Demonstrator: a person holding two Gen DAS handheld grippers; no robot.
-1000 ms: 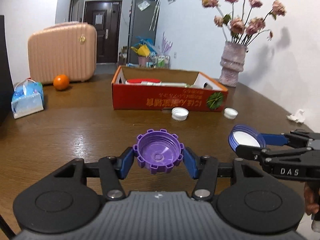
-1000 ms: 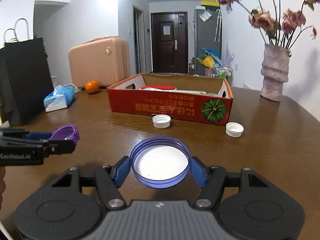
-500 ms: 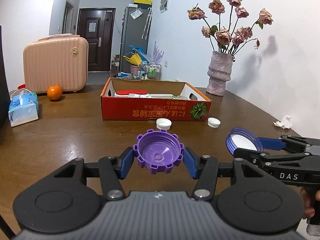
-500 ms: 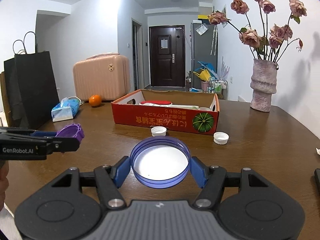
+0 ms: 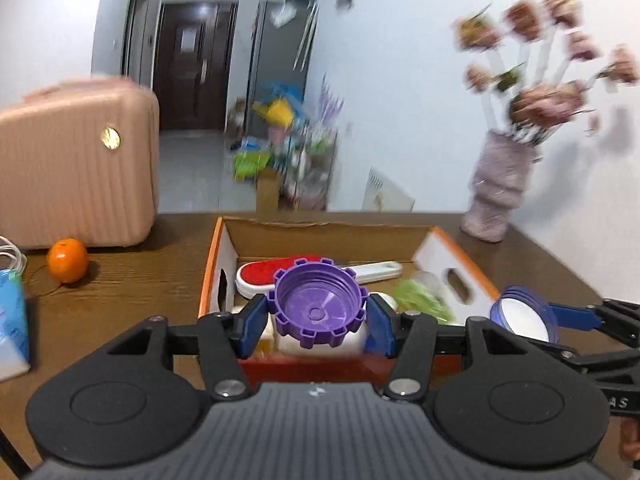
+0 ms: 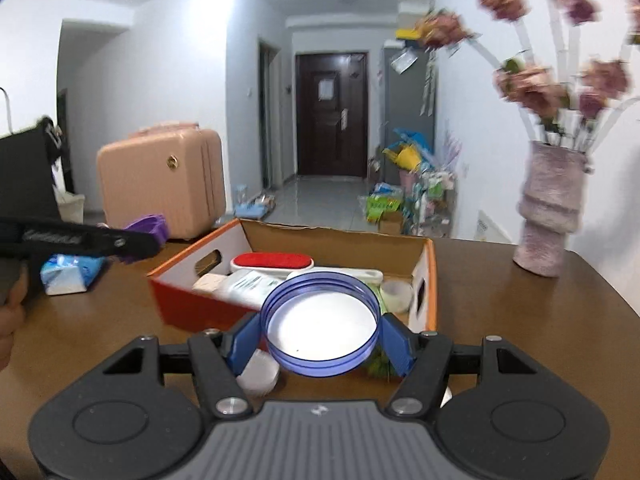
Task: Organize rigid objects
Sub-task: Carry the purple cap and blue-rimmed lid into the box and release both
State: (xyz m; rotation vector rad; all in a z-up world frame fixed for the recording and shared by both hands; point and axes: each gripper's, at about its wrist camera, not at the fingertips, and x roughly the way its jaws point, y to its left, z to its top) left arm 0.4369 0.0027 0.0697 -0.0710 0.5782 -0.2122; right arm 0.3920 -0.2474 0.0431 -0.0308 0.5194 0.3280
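In the left wrist view, the left tool (image 5: pixel 318 314) is closed on a purple cap (image 5: pixel 317 307), one blue pad on each side of it, its hollow side facing the camera. The cap is held over the open cardboard box (image 5: pixel 436 236) on the brown counter (image 5: pixel 132 280). Inside the box lies a red brush (image 5: pixel 260 272). At the right, the right tool (image 5: pixel 520 316) carries a blue lid (image 5: pixel 522 314) near the right wall of the box. An orange (image 5: pixel 67 260) sits beside a pink suitcase (image 5: pixel 76 164).

In the right wrist view, the right tool is partly closed, its pads pressing the blue lid on both sides, above the near edge of the box. A white cap (image 6: pixel 258 374) lies on the counter under it. A vase (image 6: pixel 550 212) stands at the right.
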